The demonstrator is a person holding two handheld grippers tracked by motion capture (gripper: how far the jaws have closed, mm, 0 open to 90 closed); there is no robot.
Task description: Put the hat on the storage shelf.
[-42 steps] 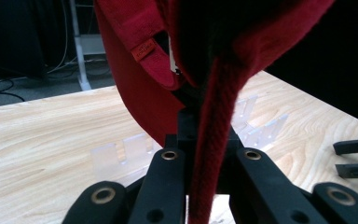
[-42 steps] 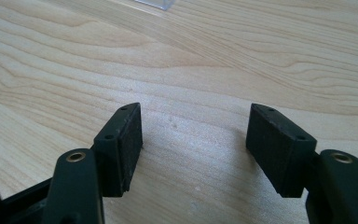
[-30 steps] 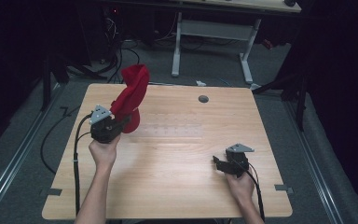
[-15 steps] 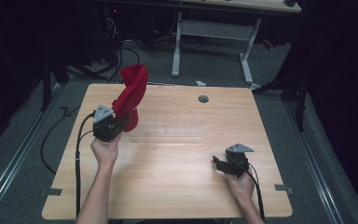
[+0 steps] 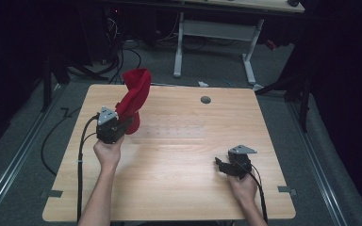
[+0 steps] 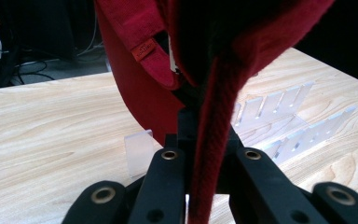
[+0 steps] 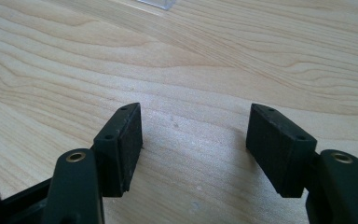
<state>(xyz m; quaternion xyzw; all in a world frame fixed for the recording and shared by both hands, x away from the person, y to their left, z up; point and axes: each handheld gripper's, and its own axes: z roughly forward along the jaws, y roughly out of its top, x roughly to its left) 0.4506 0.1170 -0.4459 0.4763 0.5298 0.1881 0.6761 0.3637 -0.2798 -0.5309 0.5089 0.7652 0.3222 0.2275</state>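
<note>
A red cap point(image 5: 134, 96) stands lifted above the left back part of the wooden table point(image 5: 179, 188). My left gripper point(image 5: 122, 123) is shut on its edge from below. In the left gripper view the red fabric point(image 6: 140, 84) runs down between the jaws of the left gripper point(image 6: 207, 140), and a small red label shows on the cap. My right gripper point(image 5: 221, 165) rests low over the table at the front right. Its jaws stand wide apart in the right gripper view point(image 7: 196, 126), with bare wood between them.
A clear plastic slotted rack point(image 5: 169, 128) lies flat on the table just right of the cap point(image 6: 279, 112). A grey round grommet point(image 5: 205, 100) sits near the back edge. A white desk frame point(image 5: 217, 28) and floor cables point(image 5: 52, 136) lie beyond the table.
The left hand has shifted a little to the right with the cap still held up. The right hand has stayed put.
</note>
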